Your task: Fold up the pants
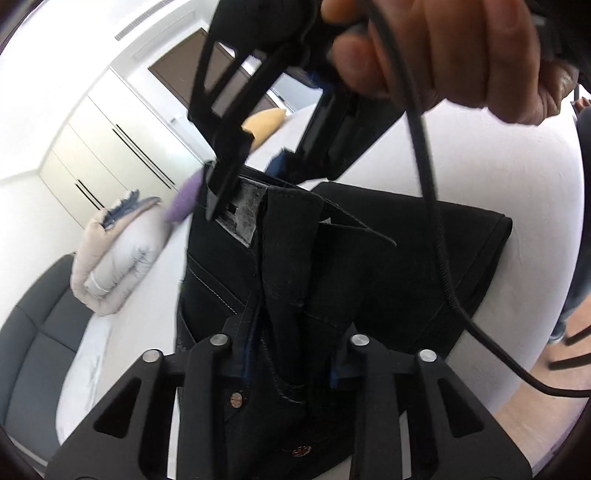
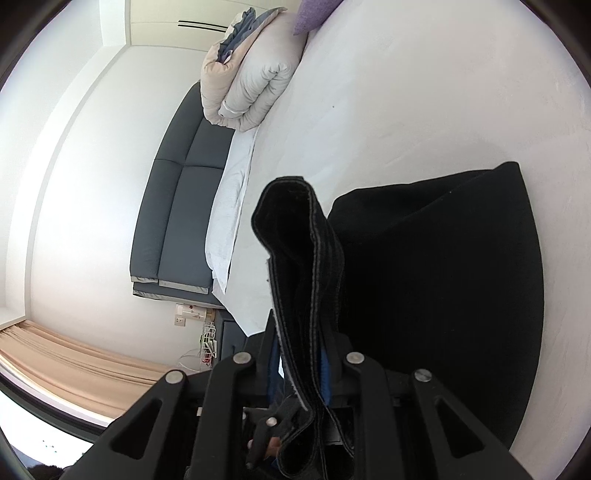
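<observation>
Left wrist view: both claws clamp black pants [image 1: 280, 266] over the white bed [image 1: 461, 166].
Your left claw [image 1: 291, 354] pinches the waistband; your right claw [image 2: 301, 365] grips a folded edge, the rest lying on the bed.

You have one pair of black pants [image 1: 288, 266] in both tongs, one rolled duvet [image 2: 251, 77] and one purple pillow [image 2: 310, 14] beyond them, one yellow pillow [image 1: 264, 123] farther off.

Bright, even daylight in both views. White bed [image 2: 424, 92] near blown out, black pants [image 1: 369, 266] lose detail. Strong fisheye bending, dark vignette at corners. Left wrist view: motion blur upper half, hand [image 1: 443, 48] soft; right wrist view sharp.
</observation>
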`<state>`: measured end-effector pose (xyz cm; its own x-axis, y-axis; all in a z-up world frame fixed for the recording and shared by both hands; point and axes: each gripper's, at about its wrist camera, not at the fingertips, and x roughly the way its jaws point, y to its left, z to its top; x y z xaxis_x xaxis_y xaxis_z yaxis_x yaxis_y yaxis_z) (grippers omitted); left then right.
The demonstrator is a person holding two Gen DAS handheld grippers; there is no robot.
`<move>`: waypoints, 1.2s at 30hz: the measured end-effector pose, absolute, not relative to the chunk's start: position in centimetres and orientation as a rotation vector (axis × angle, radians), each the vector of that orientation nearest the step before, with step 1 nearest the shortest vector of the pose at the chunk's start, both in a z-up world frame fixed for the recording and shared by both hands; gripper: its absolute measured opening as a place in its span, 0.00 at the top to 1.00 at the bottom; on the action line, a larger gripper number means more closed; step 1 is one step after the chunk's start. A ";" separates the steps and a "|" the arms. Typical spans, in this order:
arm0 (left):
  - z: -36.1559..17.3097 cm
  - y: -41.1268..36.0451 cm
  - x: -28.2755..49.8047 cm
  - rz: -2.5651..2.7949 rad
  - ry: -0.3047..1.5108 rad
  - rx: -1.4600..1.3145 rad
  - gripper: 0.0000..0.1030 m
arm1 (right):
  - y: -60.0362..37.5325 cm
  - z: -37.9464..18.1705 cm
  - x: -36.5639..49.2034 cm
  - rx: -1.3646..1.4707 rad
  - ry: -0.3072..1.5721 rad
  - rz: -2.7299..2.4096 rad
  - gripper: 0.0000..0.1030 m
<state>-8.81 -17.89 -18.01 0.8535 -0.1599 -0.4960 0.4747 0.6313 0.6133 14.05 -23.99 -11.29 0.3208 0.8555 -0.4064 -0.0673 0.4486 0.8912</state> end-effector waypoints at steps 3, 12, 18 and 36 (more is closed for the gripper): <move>-17.7 -17.6 -8.5 -0.399 0.418 0.790 0.90 | -24.4 -11.6 14.1 0.925 1.072 0.705 0.81; -18.4 -19.0 -10.7 -0.447 0.383 0.858 0.91 | -28.0 -13.8 12.9 0.942 1.068 0.622 0.85; -19.4 -20.5 -10.4 -0.489 0.380 0.911 0.91 | -29.6 -14.4 12.6 0.916 1.056 0.590 0.86; -19.7 -22.0 -7.4 -0.506 0.435 0.962 0.91 | -31.7 -17.5 12.8 0.893 1.055 0.556 0.85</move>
<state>-7.39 -22.02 -19.68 0.8016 -0.2122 -0.5589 0.5846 0.4737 0.6586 12.83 -31.73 -17.51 0.4107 0.7623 -0.5002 0.0181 0.5417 0.8404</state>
